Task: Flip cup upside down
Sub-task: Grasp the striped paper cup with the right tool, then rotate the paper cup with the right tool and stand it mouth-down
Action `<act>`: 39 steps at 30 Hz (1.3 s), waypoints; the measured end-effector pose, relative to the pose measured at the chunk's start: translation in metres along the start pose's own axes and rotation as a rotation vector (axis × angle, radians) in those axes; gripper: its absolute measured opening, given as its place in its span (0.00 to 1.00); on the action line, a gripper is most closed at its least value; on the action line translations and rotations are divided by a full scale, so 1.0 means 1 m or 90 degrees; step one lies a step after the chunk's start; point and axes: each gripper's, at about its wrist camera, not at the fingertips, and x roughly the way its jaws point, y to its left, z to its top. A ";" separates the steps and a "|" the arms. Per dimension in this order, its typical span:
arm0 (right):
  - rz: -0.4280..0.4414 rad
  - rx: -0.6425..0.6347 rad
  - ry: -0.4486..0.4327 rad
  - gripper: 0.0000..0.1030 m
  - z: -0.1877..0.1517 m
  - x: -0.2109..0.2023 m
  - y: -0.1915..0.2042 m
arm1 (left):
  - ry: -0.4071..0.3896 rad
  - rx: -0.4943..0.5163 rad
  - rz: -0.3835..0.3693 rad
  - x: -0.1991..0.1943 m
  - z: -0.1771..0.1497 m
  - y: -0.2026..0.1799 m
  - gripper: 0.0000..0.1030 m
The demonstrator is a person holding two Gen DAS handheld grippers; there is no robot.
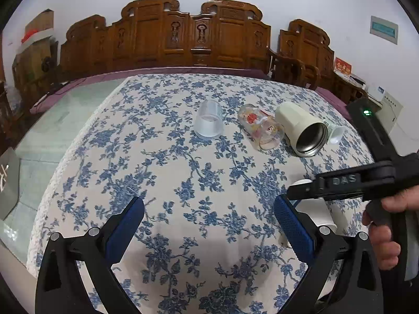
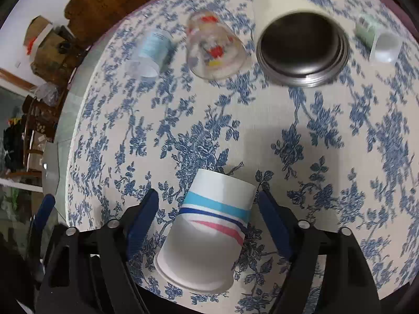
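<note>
The left wrist camera looks low and level across a floral tablecloth toward carved wooden furniture at the far wall, its own fingers framing the bottom edge. The right wrist camera tilts steeply down on the same cloth from close above, with a striped paper cup filling the near foreground. Both views share the row of a clear cup, a printed glass and a cream flask.
</note>
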 end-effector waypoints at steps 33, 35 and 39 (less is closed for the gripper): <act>-0.158 -0.310 -0.362 0.56 0.013 -0.020 0.031 | 0.008 0.036 0.013 0.006 -0.004 -0.009 0.93; -0.178 -0.340 -0.389 0.56 0.002 -0.019 0.034 | 0.007 0.035 0.013 0.006 -0.004 -0.009 0.93; -0.194 -0.355 -0.414 0.56 -0.013 -0.021 0.038 | 0.006 0.039 0.013 0.006 -0.004 -0.010 0.93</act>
